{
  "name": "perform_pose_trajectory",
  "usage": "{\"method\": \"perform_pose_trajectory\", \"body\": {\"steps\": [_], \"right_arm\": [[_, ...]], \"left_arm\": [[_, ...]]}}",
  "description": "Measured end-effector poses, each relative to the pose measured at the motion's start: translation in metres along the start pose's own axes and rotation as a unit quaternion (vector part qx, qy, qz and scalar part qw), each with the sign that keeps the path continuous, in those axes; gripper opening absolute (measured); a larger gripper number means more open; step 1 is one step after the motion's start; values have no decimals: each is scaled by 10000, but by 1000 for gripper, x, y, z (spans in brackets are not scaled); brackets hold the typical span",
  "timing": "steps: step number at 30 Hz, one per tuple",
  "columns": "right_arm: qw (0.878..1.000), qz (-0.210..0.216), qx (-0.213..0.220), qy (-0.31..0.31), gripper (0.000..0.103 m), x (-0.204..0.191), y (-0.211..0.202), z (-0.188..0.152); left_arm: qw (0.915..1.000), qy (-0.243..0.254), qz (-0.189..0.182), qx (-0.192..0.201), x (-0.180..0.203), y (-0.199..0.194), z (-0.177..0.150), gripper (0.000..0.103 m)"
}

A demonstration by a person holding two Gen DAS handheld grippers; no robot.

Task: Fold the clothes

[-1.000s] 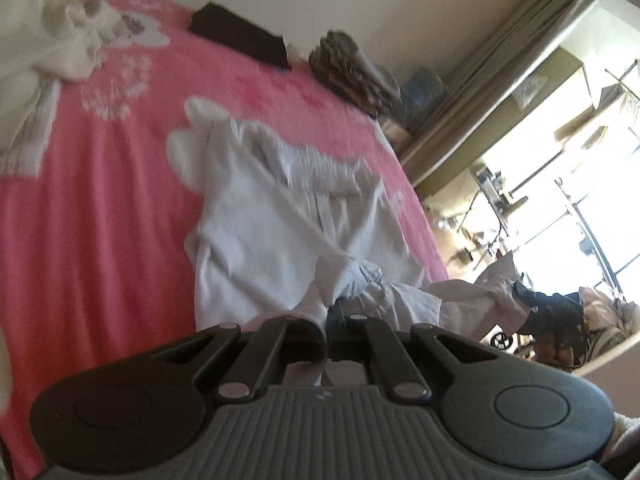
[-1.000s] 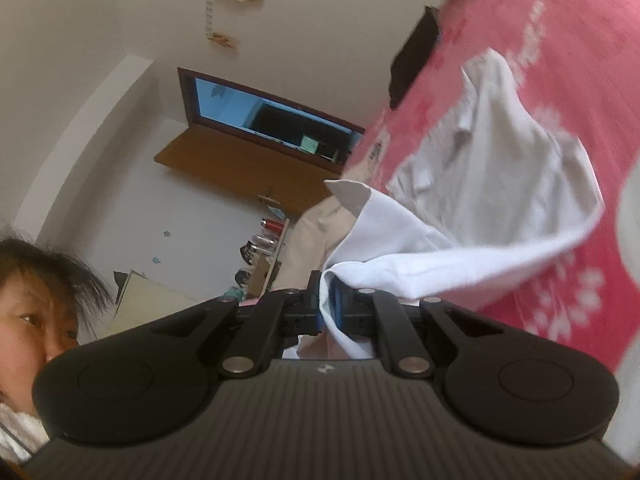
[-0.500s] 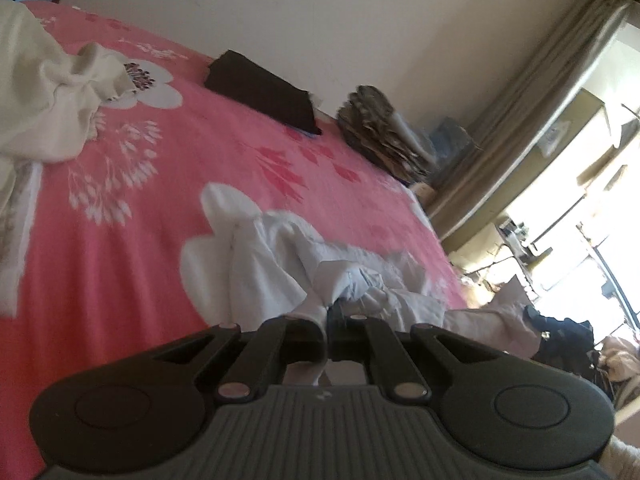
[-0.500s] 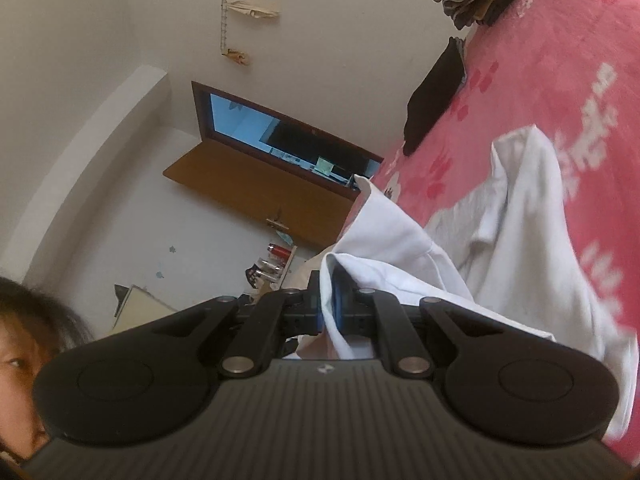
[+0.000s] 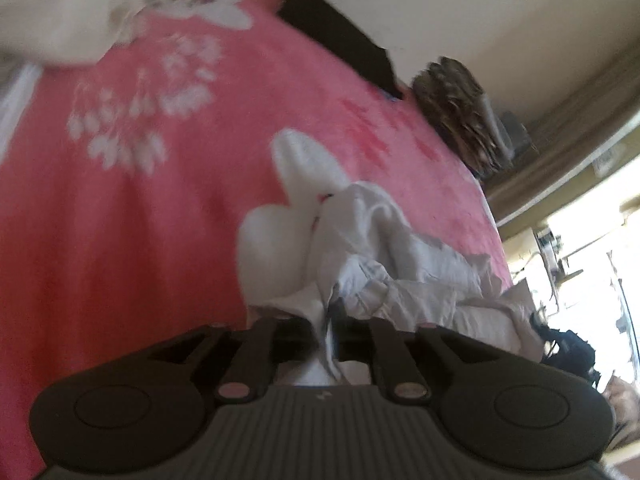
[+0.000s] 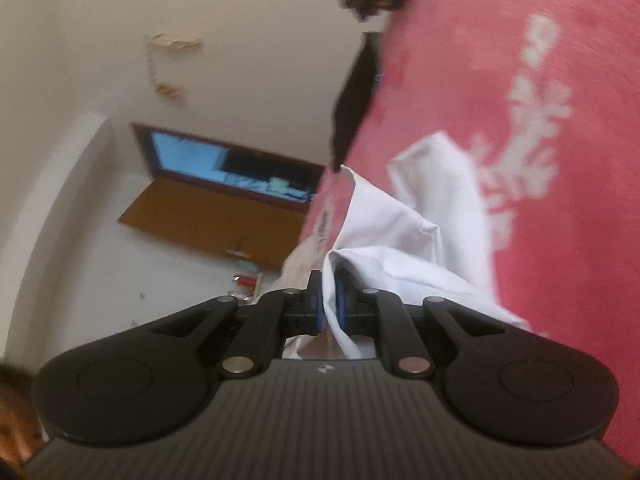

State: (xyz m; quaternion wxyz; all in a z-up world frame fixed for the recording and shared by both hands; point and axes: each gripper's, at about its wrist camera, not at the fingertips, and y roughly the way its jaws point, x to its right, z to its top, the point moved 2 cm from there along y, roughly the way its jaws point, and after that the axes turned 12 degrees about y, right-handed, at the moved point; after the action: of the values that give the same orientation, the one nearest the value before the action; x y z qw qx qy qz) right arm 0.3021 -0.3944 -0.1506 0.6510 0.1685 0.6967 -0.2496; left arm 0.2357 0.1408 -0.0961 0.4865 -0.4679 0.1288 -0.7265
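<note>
Left gripper (image 5: 326,312): jaws have just been opening; a fold of the white shirt (image 5: 384,252) is seen between them, the frame too blurred to tell whether the pads press on it. Right gripper (image 6: 329,294): jaws have just been opening a little too; a thin fold of the same shirt (image 6: 420,216) is seen between the blue pads (image 6: 341,292), which appear to be touching the cloth on both sides.

The shirt is found bunched and heavily creased on the pink bed cover (image 5: 120,220), which is printed with white flowers. In the left wrist view the cloth is gathered into ridges running toward the right edge of the bed, pale grey in shadow. In the right wrist view a smooth white panel is drawn taut from the gripper toward the cover, one corner lying flat on it.

Further off on the bed, a flat black garment (image 5: 340,40) and a patterned folded stack (image 5: 460,112) are noted well apart from the shirt. A cream garment (image 5: 64,12) is crumpled at the upper left.
</note>
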Motion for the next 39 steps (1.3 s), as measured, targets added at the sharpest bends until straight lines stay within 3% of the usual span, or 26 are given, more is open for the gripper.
{"method": "perform_pose_trajectory", "body": {"steps": [1, 2, 3, 5, 6, 9, 12, 16, 19, 21, 23, 25, 29, 31, 33, 35, 37, 39], "right_arm": [[9999, -57, 43, 140, 14, 4, -2, 1], [9995, -116, 87, 281, 26, 8, -4, 1], [9992, -142, 144, 352, 47, 10, -8, 0], [9988, -136, 285, 369, 63, 8, -19, -4], [9987, -141, 341, 364, 66, 5, -25, -7], [9975, -173, 553, 400, 70, -2, -51, -18], [9962, -136, 767, 379, 71, -11, -85, -38], [9949, -150, 785, 615, 71, -9, -122, -77], [9917, -487, 637, 1001, 71, 10, -132, -114], [9891, -726, 560, 1150, 71, 23, -128, -130], [9867, -1008, 592, 1126, 69, 32, -119, -135], [9854, -1118, 748, 1045, 65, 34, -111, -130], [9836, -1113, 1121, 873, 58, 29, -103, -112], [9817, -1208, 1225, 814, 44, 31, -100, -106], [9786, -1373, 1296, 816, 19, 36, -97, -102], [9769, -1385, 1386, 855, 7, 43, -97, -98], [9757, -1314, 1503, 899, 5, 48, -97, -97], [9746, -1332, 1615, 798, 4, 44, -96, -102]], "left_arm": [[9999, -155, -60, 32, -4, -1, 0, 32], [9995, -267, -125, 106, -6, -5, -1, 37], [9991, -340, -181, 199, -7, -10, -1, 45], [9980, -420, -229, 404, -7, -23, 0, 51], [9973, -469, -230, 517, -6, -31, 0, 54], [9949, -566, -194, 807, -1, -59, -6, 56], [9952, -470, -196, 840, 13, -89, -23, 56], [9986, -147, -436, 275, 41, -106, -77, 58], [9968, -433, -572, -347, 46, -86, -125, 60], [9946, -772, -389, -579, 41, -67, -147, 59], [9921, -1176, -198, -382, 31, -55, -159, 57], [9852, -1682, -329, 27, 20, -55, -161, 58], [9824, -1807, -237, 408, 12, -54, -154, 55], [9868, -1557, -65, 446, 14, -50, -150, 45], [9904, -1280, 155, 499, 18, -46, -149, 34], [9902, -1229, 334, 573, 18, -43, -148, 21], [9883, -1292, 499, 642, 16, -42, -147, 7], [9868, -1333, 626, 673, 19, -46, -147, 4]]}}
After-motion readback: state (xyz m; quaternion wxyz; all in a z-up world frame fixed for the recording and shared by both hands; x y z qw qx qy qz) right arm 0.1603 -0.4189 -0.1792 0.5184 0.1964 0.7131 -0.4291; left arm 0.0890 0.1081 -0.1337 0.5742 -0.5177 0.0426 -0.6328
